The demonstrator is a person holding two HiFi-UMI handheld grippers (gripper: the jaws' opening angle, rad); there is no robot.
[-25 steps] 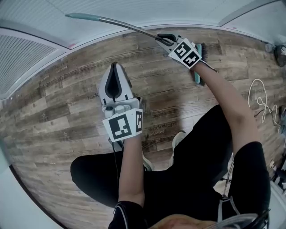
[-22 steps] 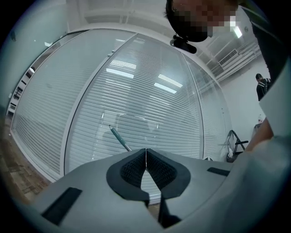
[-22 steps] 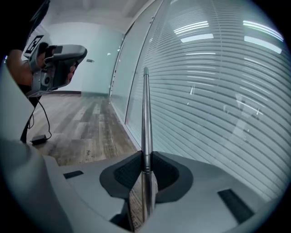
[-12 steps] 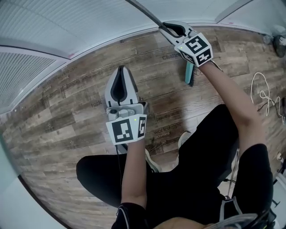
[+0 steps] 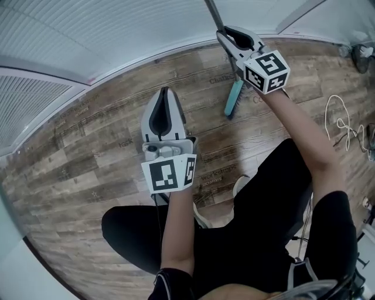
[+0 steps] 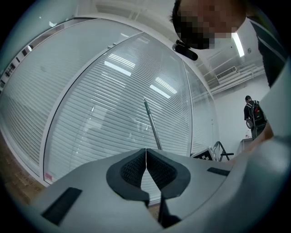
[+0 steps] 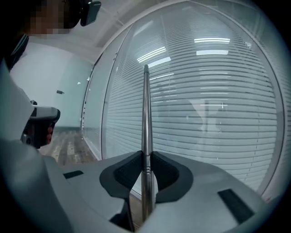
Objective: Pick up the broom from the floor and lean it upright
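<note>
The broom has a thin metal handle [image 7: 146, 118] and a teal head [image 5: 234, 98] that rests on the wood floor [image 5: 99, 146]. My right gripper [image 5: 225, 36] is shut on the handle, which stands nearly upright between its pads [image 7: 128, 172] in front of the glass wall. In the head view the handle [image 5: 212, 12] runs up out of the top edge. The left gripper view shows the handle [image 6: 152, 124] tilted ahead. My left gripper [image 5: 166, 92] hovers over the floor to the left of the broom, shut, with nothing between its pads [image 6: 131, 170].
A glass wall with white blinds [image 5: 117, 29] stands close behind the broom. A white cable [image 5: 343, 126] lies coiled on the floor at the right. The person's dark-clothed legs [image 5: 246, 228] fill the lower part of the head view.
My right gripper has risen and rolled, swinging the broom handle from slanting left to nearly upright. The teal head has slid left on the floor. My left gripper has drifted slightly.
</note>
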